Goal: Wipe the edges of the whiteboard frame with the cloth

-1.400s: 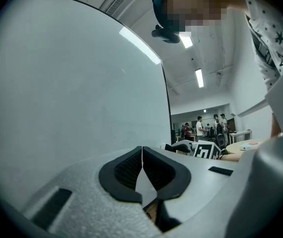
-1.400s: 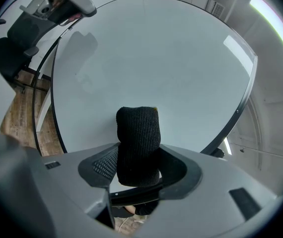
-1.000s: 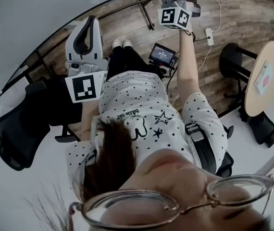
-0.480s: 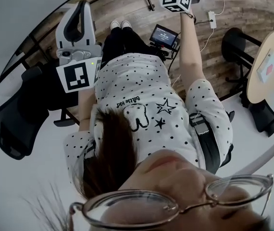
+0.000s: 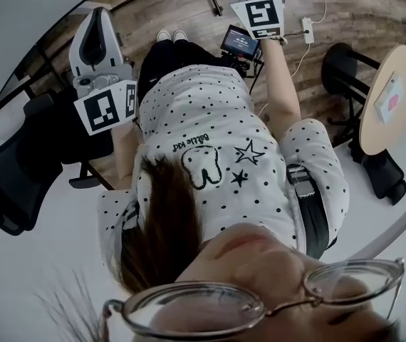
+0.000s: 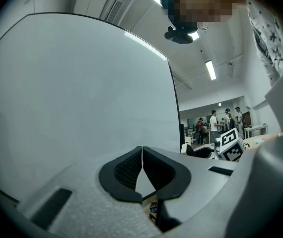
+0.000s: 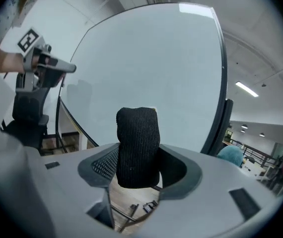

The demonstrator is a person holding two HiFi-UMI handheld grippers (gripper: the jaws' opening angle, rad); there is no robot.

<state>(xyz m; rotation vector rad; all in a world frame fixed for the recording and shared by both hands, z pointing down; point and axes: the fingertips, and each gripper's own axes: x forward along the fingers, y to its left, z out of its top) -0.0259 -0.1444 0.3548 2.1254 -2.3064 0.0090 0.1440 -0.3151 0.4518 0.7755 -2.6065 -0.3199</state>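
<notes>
Both marker cubes have shifted in the head view over the last second: the left marker cube [image 5: 107, 107] has climbed up and to the left, away from the person's spotted shirt [image 5: 210, 155], while the right marker cube [image 5: 260, 16] sits close to where it was, at the top of the frame.

I have the right gripper [image 7: 139, 165] clamped on the black knitted cloth [image 7: 137, 148], which stands up out of the jaws as a rolled wad. It points at the whiteboard [image 7: 151, 58], with the cloth set against the lower part of the white face. I cannot tell whether the cloth touches the board. The dark frame [image 7: 220, 83] runs down the board's right edge, off to the right of the cloth.

My left gripper [image 6: 142, 160] has its jaws pressed together with nothing between them. It faces the same white surface, with the frame's right edge [image 6: 174, 98] in its view too, and it plays no part in the wipe for now.

I judge this to be the approach: the cloth is in hand and aimed, but not yet on the frame. The next move calls for carrying the cloth sideways onto the dark strip, pressing it flat there, then running it along the edge towards a corner without letting it slide back onto the white face.
</notes>
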